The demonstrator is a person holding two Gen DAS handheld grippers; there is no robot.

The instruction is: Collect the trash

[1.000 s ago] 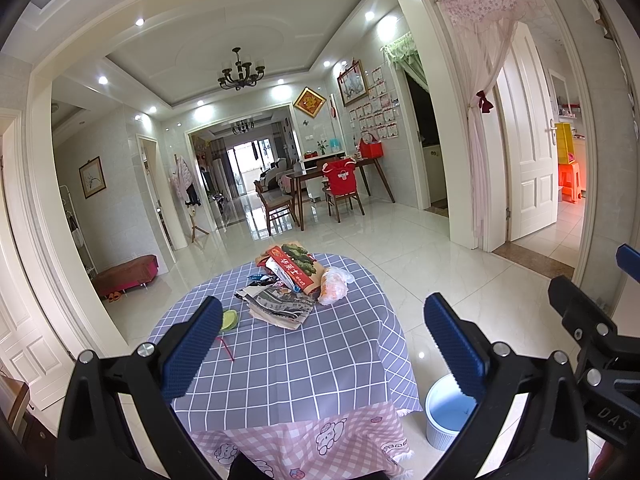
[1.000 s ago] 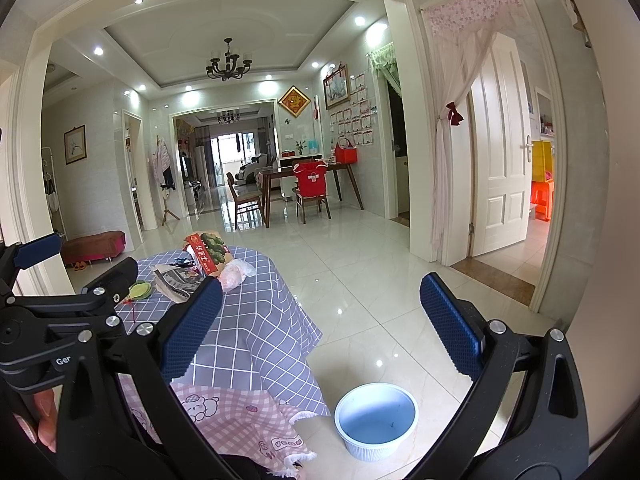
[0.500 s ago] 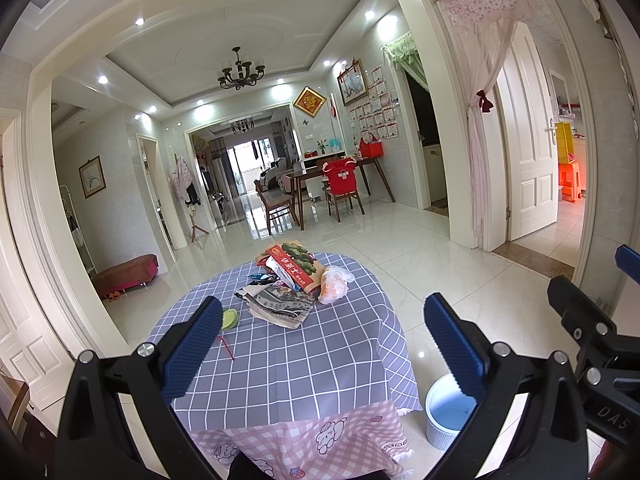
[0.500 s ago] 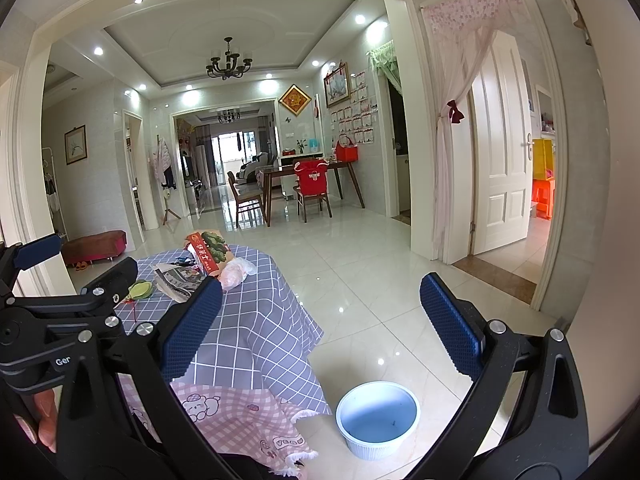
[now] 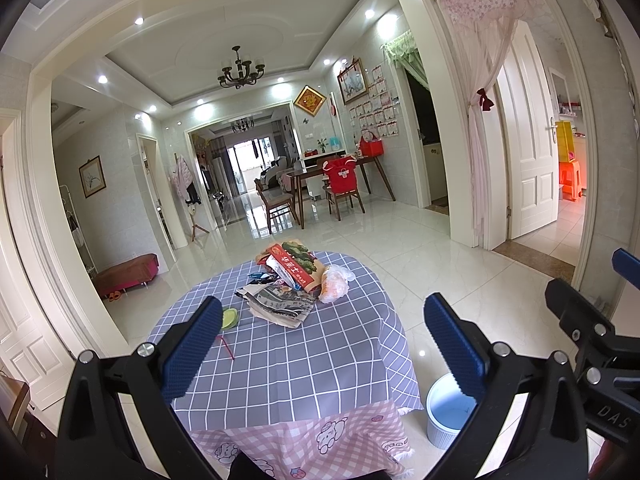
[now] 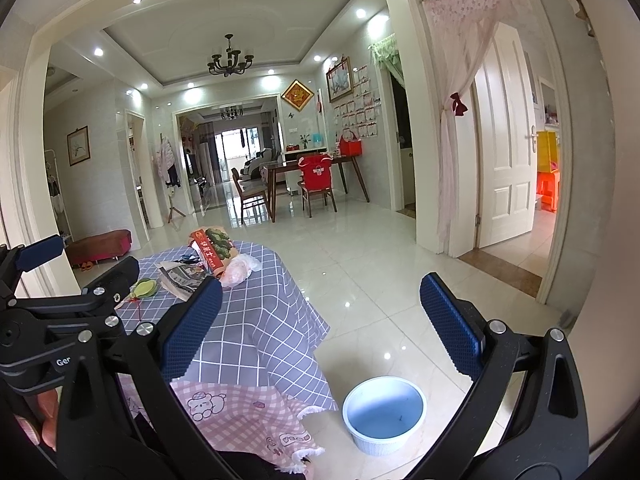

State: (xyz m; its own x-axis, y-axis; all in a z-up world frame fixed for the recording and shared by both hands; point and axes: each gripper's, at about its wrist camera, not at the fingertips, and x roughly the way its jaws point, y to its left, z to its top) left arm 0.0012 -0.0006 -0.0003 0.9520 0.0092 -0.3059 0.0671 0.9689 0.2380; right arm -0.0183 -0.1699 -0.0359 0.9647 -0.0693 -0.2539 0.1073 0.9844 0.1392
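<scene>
Trash lies on the far part of a round table with a grey checked cloth: a red and green printed bag, a crumpled clear plastic bag, folded newspaper, a green lid and a thin red straw. A white bin with a blue inside stands on the floor right of the table; it also shows in the right wrist view. My left gripper is open and empty, above the table's near side. My right gripper is open and empty, over the floor by the bin.
A pink patterned cloth hangs under the grey one at the near edge. Glossy tiled floor stretches ahead. A dining table with chairs stands far back. A white door and pink curtain are at the right.
</scene>
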